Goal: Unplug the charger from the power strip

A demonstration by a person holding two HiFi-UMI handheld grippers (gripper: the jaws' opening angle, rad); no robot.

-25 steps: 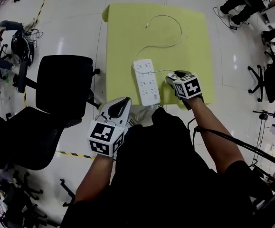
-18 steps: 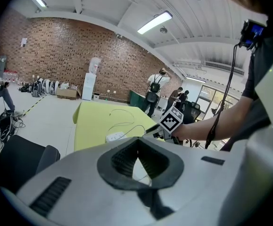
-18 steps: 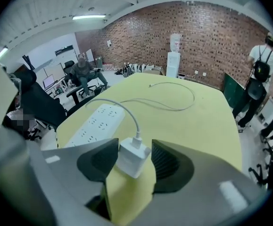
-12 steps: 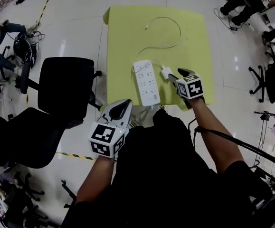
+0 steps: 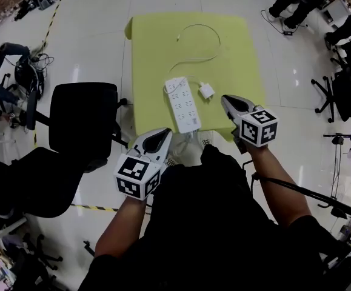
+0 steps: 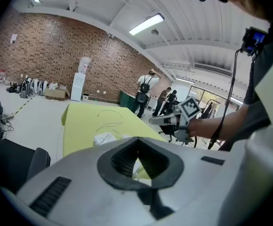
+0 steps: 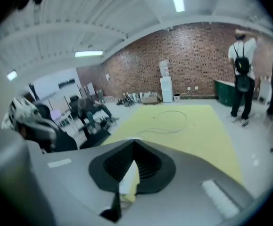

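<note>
The charger [image 5: 206, 91] lies unplugged beside the power strip [image 5: 182, 103], so the right hand-held gripper [image 5: 226, 100], just closed on nothing, hovers at centre right. The left hand-held gripper [image 5: 160, 132], also pressed together, waits idle.

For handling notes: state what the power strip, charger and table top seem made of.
Power strip: probably hard white plastic, a smooth rigid block with socket holes. Charger: likely white plastic too, a small smooth cube. Table top: matte yellow-green, even surface; cloth or laminate, cannot tell.
</note>
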